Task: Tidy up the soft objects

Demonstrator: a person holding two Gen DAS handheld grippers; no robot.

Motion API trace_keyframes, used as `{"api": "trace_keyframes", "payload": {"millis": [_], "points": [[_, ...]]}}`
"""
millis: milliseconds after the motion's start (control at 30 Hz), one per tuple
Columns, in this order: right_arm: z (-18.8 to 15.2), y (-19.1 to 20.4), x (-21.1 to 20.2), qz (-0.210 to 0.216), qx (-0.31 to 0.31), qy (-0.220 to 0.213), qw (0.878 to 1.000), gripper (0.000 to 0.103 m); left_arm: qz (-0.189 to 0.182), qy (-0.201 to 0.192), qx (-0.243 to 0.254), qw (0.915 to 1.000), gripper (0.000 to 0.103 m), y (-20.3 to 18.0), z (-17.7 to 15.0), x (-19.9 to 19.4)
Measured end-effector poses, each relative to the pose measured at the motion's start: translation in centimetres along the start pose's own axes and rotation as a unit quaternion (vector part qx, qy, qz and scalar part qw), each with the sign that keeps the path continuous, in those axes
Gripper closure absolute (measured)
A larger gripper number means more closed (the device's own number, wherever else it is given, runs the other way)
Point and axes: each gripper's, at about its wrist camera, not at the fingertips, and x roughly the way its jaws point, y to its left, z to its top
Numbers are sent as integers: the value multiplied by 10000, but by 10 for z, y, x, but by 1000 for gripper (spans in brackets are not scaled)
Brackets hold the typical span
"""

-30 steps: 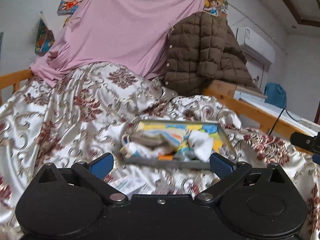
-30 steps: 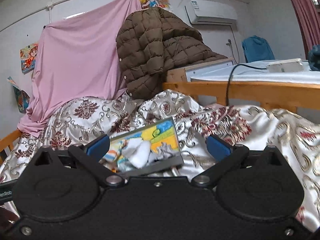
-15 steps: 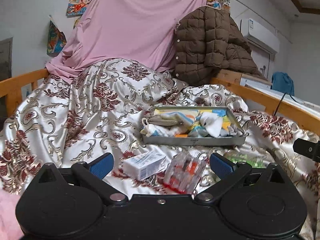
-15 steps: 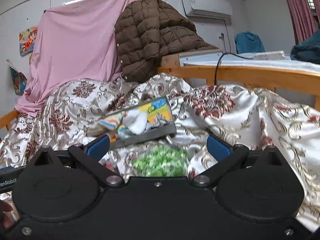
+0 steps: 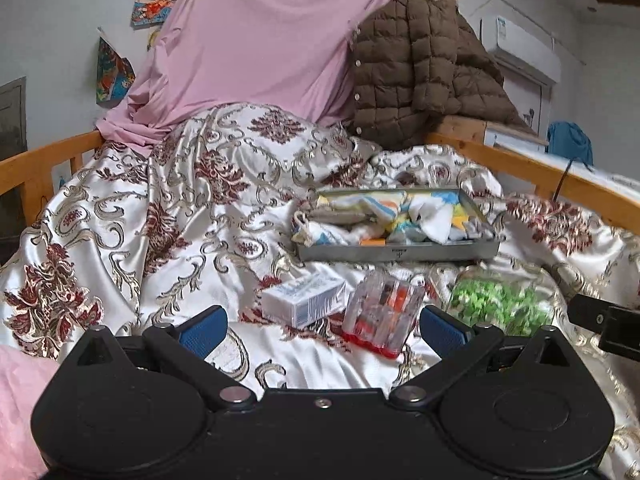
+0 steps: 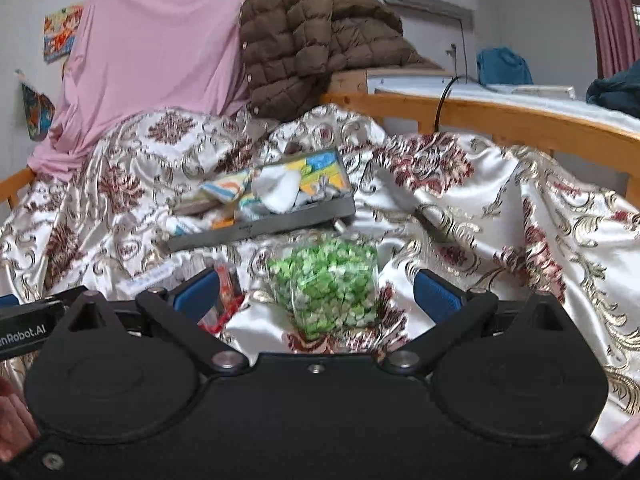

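Two tools face a bed draped in slippery patterned satin. The left tool (image 5: pixel 322 326) is spread and empty; just ahead lie a stiff white box (image 5: pixel 304 300) and a clear case (image 5: pixel 382 316). The right tool (image 6: pixel 316 286) is also spread, with a soft bag of green pieces (image 6: pixel 324 288) between its fingers, probably light and crinkly; pinch its middle. Beyond sits a grey tray (image 5: pixel 400 250) of cloths (image 5: pixel 400 214). A brown jacket (image 6: pixel 308 36) hangs behind.
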Motion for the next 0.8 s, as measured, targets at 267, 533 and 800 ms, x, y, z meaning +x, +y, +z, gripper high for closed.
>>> {"api": "trace_keyframes", "payload": {"millis": [267,533,800], "points": [[-3,7,30,-48,7,327,9995,1,59,209,78,9997,1,-2,-4,10],[-8,12,46,-142,-25,517,9986,1,119,353,-82,9993,1,2,-5,15],[-8,9,50,-144,-44,560,9983,1,122,389,-59,9992,1,2,-6,16]]}}
